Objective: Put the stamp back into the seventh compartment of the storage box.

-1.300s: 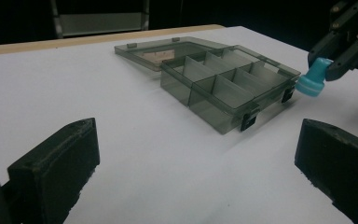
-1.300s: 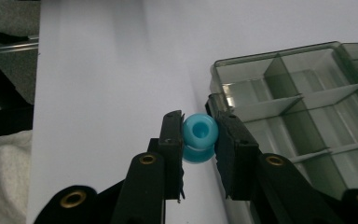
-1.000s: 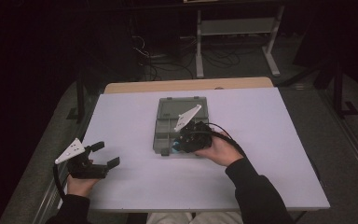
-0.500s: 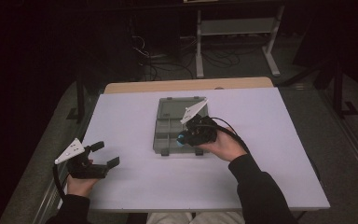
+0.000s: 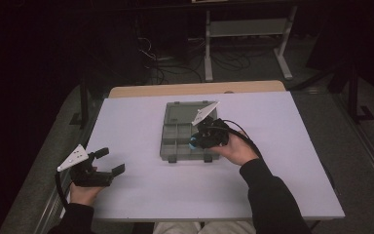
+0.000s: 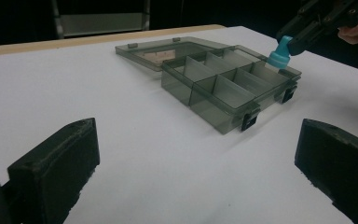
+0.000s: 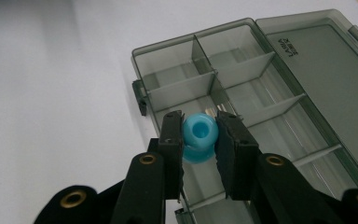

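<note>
Care matters most at the release: the right gripper (image 7: 199,140) pinches a small blue spool (image 7: 199,136) between its pads, just above the front compartments of the open divided box (image 5: 175,141) at the table's (image 5: 292,165) middle. Judging by the dividers, the spool should be centred over one compartment, roughly at 12 o'clock from the pads, lowered until close to the floor, then let go so it cannot bounce across a wall. Left gripper (image 5: 108,161) rests at 8 o'clock on the table, jaws spread and empty.
</note>
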Demonstrator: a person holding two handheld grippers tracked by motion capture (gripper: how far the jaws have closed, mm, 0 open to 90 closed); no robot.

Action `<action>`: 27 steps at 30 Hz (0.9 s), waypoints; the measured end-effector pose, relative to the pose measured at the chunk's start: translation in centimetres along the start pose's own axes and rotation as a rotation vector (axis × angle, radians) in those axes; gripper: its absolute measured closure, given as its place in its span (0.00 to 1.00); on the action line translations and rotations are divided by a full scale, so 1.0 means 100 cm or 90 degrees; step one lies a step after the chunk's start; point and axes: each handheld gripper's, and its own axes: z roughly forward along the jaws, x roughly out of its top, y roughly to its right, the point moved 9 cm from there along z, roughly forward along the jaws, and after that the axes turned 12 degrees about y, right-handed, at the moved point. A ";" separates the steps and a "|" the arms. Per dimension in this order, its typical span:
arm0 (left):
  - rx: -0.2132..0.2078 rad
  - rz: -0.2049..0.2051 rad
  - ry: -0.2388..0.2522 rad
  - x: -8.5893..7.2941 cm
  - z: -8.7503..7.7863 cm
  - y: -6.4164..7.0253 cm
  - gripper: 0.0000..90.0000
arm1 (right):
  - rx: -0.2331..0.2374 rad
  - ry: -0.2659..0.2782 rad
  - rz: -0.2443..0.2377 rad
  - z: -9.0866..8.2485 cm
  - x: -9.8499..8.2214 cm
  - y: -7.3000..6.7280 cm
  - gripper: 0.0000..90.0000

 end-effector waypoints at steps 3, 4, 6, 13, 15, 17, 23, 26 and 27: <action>0.000 0.000 0.000 0.000 0.000 0.000 0.00 | -0.005 -0.004 0.001 0.001 -0.002 0.004 0.79; 0.000 0.000 0.000 0.000 0.000 0.000 0.00 | -0.007 -0.006 0.004 0.002 -0.002 0.004 0.79; 0.000 0.000 0.000 0.000 0.000 0.000 0.00 | -0.009 -0.007 0.006 0.002 -0.004 0.006 0.79; -0.001 0.001 -0.002 0.000 0.000 0.000 0.00 | -0.014 -0.019 0.010 0.007 -0.008 0.010 0.79; -0.001 0.001 -0.001 0.000 0.000 0.000 0.00 | -0.015 -0.024 0.010 0.009 -0.009 0.011 0.79; -0.001 0.001 -0.001 0.000 0.000 0.000 0.00 | -0.017 -0.030 0.007 0.012 -0.012 0.013 0.79; -0.002 0.001 -0.001 0.000 0.000 0.000 0.00 | -0.022 -0.054 0.012 0.019 -0.018 0.014 0.79; -0.002 0.002 -0.002 0.000 0.000 0.000 0.00 | -0.021 -0.062 0.014 0.023 -0.021 0.015 0.79; -0.002 0.001 -0.001 0.000 0.000 0.000 0.00 | -0.020 -0.064 0.017 0.024 -0.022 0.015 0.79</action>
